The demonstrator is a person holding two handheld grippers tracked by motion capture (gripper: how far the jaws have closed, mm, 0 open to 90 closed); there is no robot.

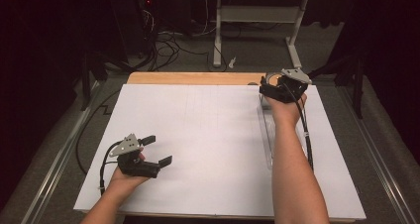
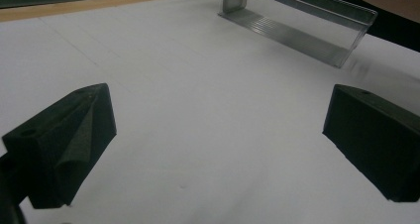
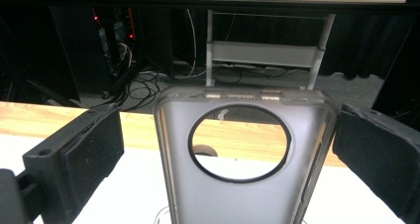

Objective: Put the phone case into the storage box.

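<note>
Grey plastic, the phone case (image 3: 245, 159) stands upright between the right gripper (image 3: 228, 154)'s jaws, which are wide apart and not squeezing it, so it looks just let go. The left gripper (image 2: 213, 144) waits open over bare white board (image 2: 198, 110).

Phone case (image 3: 242, 159) bottom beyond the frame edge; clear tray (image 1: 267, 130) partly behind the forearm.

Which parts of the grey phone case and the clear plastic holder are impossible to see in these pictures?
- Grey phone case with a round hole: its lower end is cut off by the bottom edge of the right gripper view; in the high view, the right gripper covers most of it.
- Clear plastic holder: the forearm overlaps its right side in the high view.
</note>
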